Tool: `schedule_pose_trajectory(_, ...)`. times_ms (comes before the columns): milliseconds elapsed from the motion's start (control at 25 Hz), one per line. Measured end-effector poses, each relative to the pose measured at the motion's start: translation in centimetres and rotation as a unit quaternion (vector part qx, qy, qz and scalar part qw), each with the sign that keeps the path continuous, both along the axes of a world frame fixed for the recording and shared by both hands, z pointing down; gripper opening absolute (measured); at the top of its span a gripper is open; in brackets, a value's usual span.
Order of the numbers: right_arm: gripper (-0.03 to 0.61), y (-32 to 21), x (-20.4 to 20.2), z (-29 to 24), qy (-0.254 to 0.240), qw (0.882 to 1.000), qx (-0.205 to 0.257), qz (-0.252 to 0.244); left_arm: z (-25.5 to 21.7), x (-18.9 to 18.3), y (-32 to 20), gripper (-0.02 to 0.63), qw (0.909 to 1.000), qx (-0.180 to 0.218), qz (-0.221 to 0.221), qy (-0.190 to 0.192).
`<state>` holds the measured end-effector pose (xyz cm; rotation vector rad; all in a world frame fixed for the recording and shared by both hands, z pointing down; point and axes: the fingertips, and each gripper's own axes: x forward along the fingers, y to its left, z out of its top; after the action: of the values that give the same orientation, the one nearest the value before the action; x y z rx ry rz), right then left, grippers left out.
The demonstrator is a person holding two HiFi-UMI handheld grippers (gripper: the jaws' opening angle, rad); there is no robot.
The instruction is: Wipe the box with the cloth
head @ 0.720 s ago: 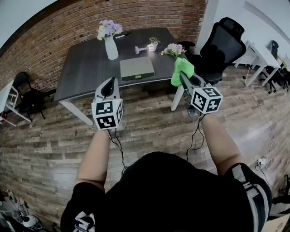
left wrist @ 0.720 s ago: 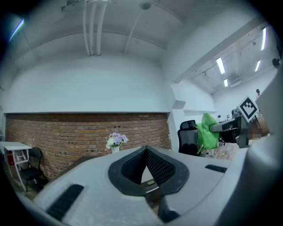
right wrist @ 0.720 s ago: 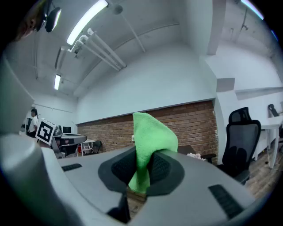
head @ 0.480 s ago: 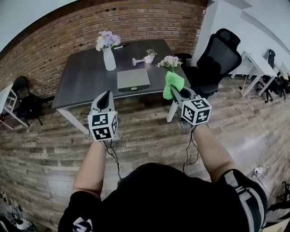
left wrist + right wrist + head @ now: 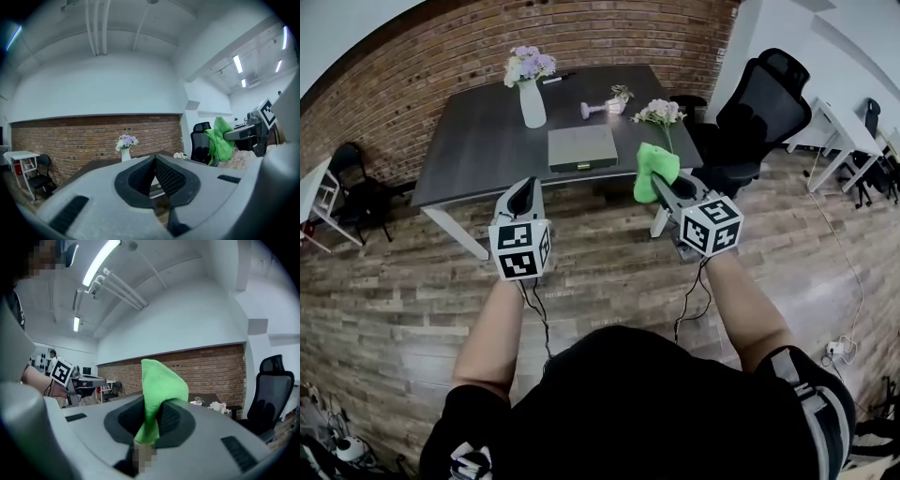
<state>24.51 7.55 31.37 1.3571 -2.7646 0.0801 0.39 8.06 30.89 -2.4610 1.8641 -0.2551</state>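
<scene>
Box point(image 5: 582, 148) lies apparently unwiped on the tabletop point(image 5: 478, 141), well apart from the right claw point(image 5: 151, 417) clamping the cloth point(image 5: 161, 383) and the closed, empty left claw point(image 5: 154, 169).

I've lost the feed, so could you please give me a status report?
Left gripper shut, empty. Right gripper shut on green cloth. Box on table ahead, not yet touched. Nothing blocking it.

A white vase point(image 5: 532, 103) stands on the dark table point(image 5: 478, 141), black chair point(image 5: 761, 105) beside.
</scene>
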Motion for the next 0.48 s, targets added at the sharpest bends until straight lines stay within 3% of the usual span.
schedule_pose_trajectory(200,0.043,0.2,-2.7,0.3,0.006,1.0,-0.001,-0.01,0.5,-1.5,0.2,0.008,1.0,-0.007,0.003,-0.002)
schedule_pose_trajectory(480,0.042,1.0,-8.7,3.2,0.015,0.999,-0.031,-0.019,2.6,-6.5,1.1,0.008,0.9994,-0.031,0.011,0.008)
